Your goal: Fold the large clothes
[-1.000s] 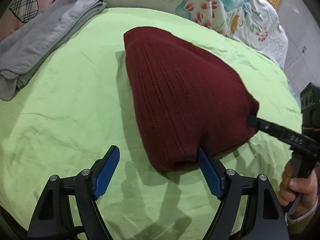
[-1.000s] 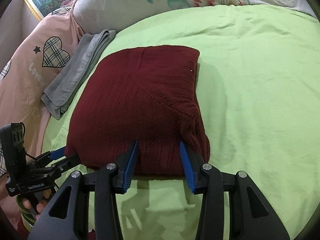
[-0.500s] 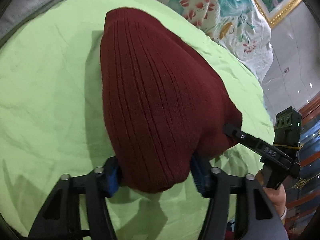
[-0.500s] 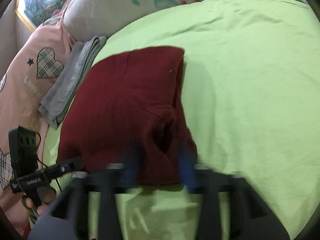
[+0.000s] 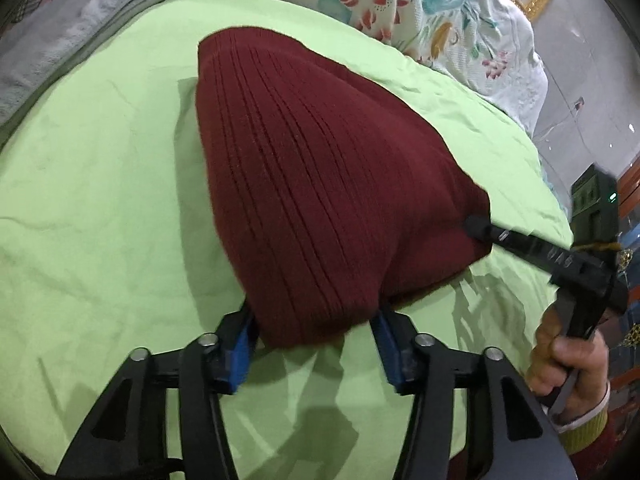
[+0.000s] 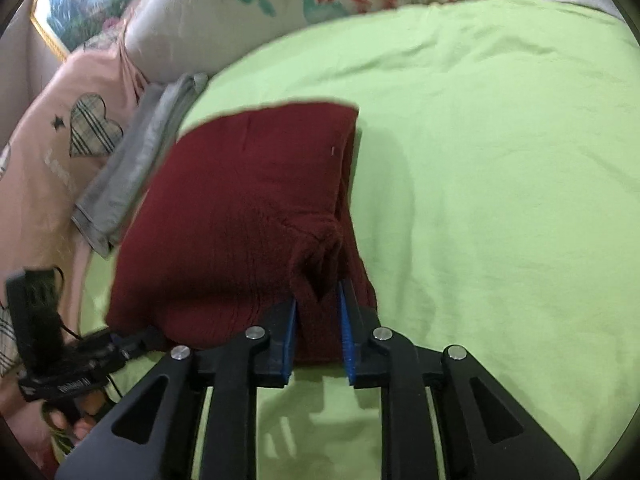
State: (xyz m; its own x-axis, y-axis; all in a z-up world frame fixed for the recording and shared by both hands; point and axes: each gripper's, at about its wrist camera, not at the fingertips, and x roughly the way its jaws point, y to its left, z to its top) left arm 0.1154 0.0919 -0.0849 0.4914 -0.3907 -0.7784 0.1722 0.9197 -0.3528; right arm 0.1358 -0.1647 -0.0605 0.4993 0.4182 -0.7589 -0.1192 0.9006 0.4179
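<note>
A folded maroon knit sweater was seen lying on a green bedsheet, its near edge lifted off the sheet by both tools. The left gripper was pinched on the near left corner, whose thick roll filled the gap between the blue pads. The right gripper was closed on a bunched fold at the near right corner. A slip was judged the main risk: the bulky, rounded knit could be squeezed out of the left pads if the lift were hurried. The stacked layers might also be pulled apart, since only a small tuck was held on the right. An uneven carry would skew the fold. A folded grey towel lay beside the sweater's far left edge. On the pink bedding, beside a plaid heart, pale lettering was present but too blurred to be read; markings on the gripper arms were likewise illegible.
</note>
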